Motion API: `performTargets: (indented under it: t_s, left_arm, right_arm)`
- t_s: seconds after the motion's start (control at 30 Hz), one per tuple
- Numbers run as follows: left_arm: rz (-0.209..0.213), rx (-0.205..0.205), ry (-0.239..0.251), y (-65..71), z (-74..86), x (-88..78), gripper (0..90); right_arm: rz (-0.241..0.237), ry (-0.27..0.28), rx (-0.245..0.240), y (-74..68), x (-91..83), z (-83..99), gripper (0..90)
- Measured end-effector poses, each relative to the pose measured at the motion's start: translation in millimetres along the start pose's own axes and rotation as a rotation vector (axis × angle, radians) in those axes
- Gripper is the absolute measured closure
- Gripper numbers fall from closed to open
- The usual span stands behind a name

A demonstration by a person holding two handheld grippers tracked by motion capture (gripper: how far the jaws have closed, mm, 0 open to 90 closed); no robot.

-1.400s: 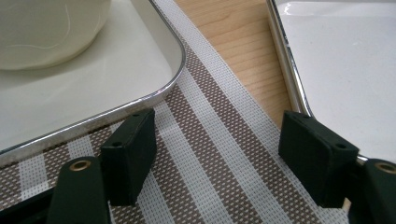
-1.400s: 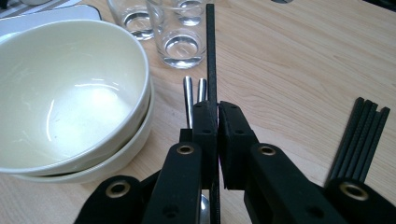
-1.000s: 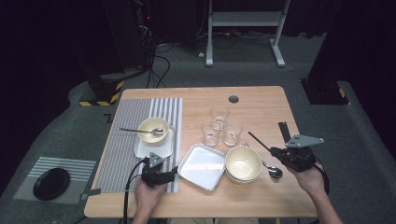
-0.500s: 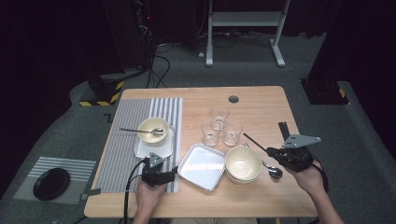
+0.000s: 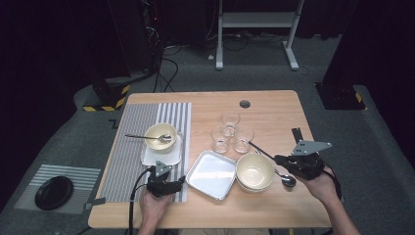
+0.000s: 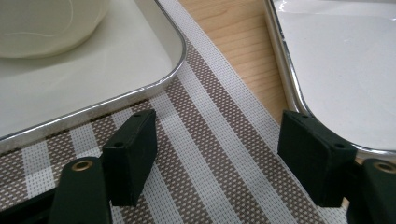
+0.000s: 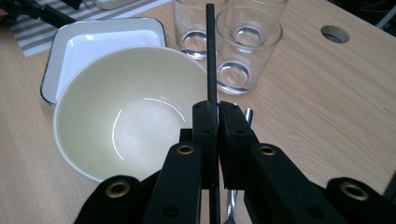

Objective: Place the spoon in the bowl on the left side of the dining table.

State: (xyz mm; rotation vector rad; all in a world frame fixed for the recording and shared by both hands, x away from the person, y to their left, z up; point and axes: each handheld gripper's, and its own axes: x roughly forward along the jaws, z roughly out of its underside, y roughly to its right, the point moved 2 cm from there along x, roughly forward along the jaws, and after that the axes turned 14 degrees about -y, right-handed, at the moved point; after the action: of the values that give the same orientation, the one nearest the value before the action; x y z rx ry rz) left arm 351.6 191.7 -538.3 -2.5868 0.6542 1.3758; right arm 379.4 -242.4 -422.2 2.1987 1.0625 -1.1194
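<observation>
My right gripper (image 5: 279,159) (image 7: 218,109) is shut on a thin black utensil (image 5: 259,149) (image 7: 210,56). The utensil sticks out over the far rim of an empty cream bowl (image 5: 254,171) (image 7: 126,116), toward the glasses (image 5: 242,139). A metal spoon (image 5: 286,180) lies on the table under that gripper. My left gripper (image 5: 169,179) (image 6: 219,140) stands open low over the striped mat (image 5: 127,161) (image 6: 210,154). Its jaws have just been closing slightly, with only the mat between them.
A small white tray (image 5: 147,157) (image 6: 93,79) carries a cream bowl (image 5: 160,136) with a spoon in it. An empty white tray (image 5: 211,174) (image 6: 336,70) lies between the mat and the right bowl. Three glasses stand mid-table. A black dish (image 5: 54,192) lies on the floor at left.
My right gripper has edged slightly left with the black utensil, bringing its tip nearer the glasses. The left hand has stayed in place.
</observation>
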Motion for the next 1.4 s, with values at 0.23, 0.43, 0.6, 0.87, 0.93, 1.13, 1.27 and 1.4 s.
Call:
performTargets:
  t_s: [0.23,0.43,0.6,0.87,0.93,1.13,1.27,1.4]
  left_arm:
    - [0.024,-0.006,0.014,-0.6,-1.3,-7.6,30.1]
    - [0.076,0.037,0.030,4.3,-7.7,-16.9,30.9]
    - [0.151,0.051,0.034,8.5,-14.7,-22.5,32.7]
    - [0.188,0.076,0.052,14.3,-24.8,-29.7,33.0]
    - [0.193,0.087,0.054,15.5,-27.5,-31.5,33.1]
    - [0.200,0.093,0.065,16.7,-35.5,-35.6,33.8]
    - [0.202,0.128,0.078,16.6,-40.1,-40.3,32.6]
    - [0.226,0.100,0.090,16.2,-42.2,-42.7,31.5]
  right_arm:
    - [-0.013,-0.002,-0.045,-1.0,0.3,-5.2,86.0]
    - [-0.038,0.000,-0.053,-4.1,1.9,-9.0,86.0]
    - [-0.058,-0.012,-0.095,-6.7,3.8,-13.5,86.0]
    - [-0.089,-0.016,-0.117,-11.1,5.3,-18.2,86.0]
    - [-0.088,-0.018,-0.135,-11.5,5.3,-19.8,86.0]
    - [-0.100,-0.019,-0.152,-14.7,5.3,-24.0,86.0]
    - [-0.106,-0.013,-0.162,-15.6,6.4,-26.8,86.0]
    - [-0.117,-0.017,-0.167,-17.2,8.3,-29.9,86.0]
